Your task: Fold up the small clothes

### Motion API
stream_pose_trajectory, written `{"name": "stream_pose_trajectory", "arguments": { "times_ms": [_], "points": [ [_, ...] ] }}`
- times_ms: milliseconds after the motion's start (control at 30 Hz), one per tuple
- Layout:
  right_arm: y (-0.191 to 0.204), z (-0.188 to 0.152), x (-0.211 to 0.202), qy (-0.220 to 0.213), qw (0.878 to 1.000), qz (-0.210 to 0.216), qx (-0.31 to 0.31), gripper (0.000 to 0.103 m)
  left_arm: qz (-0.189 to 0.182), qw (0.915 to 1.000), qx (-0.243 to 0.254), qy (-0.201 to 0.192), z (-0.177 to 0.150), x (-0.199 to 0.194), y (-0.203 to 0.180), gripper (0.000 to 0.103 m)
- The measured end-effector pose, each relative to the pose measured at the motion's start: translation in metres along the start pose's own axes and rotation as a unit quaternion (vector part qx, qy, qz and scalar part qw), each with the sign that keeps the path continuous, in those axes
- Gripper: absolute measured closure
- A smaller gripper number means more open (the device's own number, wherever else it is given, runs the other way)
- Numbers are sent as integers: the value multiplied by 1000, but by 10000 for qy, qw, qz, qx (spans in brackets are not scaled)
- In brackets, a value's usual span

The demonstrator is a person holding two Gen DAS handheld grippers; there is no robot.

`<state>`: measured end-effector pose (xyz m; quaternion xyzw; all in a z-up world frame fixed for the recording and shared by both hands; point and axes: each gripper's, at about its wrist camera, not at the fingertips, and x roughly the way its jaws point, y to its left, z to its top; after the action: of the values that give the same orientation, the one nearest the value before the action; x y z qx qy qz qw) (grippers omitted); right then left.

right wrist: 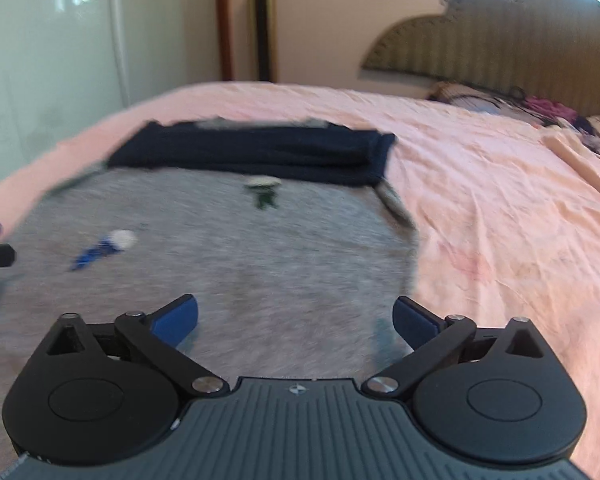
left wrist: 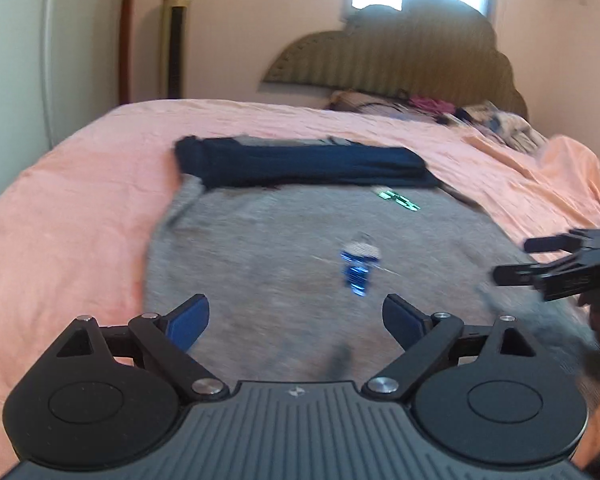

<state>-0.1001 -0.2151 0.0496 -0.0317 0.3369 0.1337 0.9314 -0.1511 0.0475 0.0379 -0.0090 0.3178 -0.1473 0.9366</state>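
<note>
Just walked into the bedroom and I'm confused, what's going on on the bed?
A person is folding a small gray top spread on the pink bedsheet, with a hand-held gripper in each hand. The dark navy sleeves lie folded across its far end. Both the left hand-held gripper and the right hand-held gripper are open above the near part of the garment, gripping nothing.
</note>
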Motion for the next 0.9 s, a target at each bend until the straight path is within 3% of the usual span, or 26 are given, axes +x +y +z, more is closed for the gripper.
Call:
{"name": "stream_pose_trajectory", "arguments": {
  "times_ms": [33,133,200,367,433,500,600,667,767,833,900],
  "points": [
    [7,-1,4,122,9998,4,-125,0,-89,9998,178,92,-3,5,-7,9],
    [18,-11,18,291,9981,-176,-506,0,263,9960,639,561,-18,25,-15,7],
    [4,-17,15,237,9995,4,-218,0,209,9971,687,244,-32,19,-1,7],
    [-3,-20,13,219,9996,-116,-111,0,587,9963,588,221,-32,16,-1,5],
    [-3,-18,13,245,9996,-134,-71,0,733,9963,414,145,-31,5,-2,5],
    [-7,-16,3,346,9991,-169,189,0,657,9978,126,40,-30,-15,2,5],
    [-22,-18,-36,254,9954,369,851,0,594,9973,-426,-119,-32,-50,18,5],
    [-38,-22,-60,188,9892,620,1315,0,438,9945,-954,37,-35,-62,35,5],
    [-69,-40,-75,555,9713,879,2140,0,-10,9796,-1953,468,-45,-70,63,5],
    [-87,-57,-77,887,9566,1027,2579,0,-549,9597,-2668,692,-55,-70,80,5],
    [-97,-69,-82,920,9433,1391,2870,0,-1007,9385,-3220,731,-62,-70,91,6]
  ]
}}
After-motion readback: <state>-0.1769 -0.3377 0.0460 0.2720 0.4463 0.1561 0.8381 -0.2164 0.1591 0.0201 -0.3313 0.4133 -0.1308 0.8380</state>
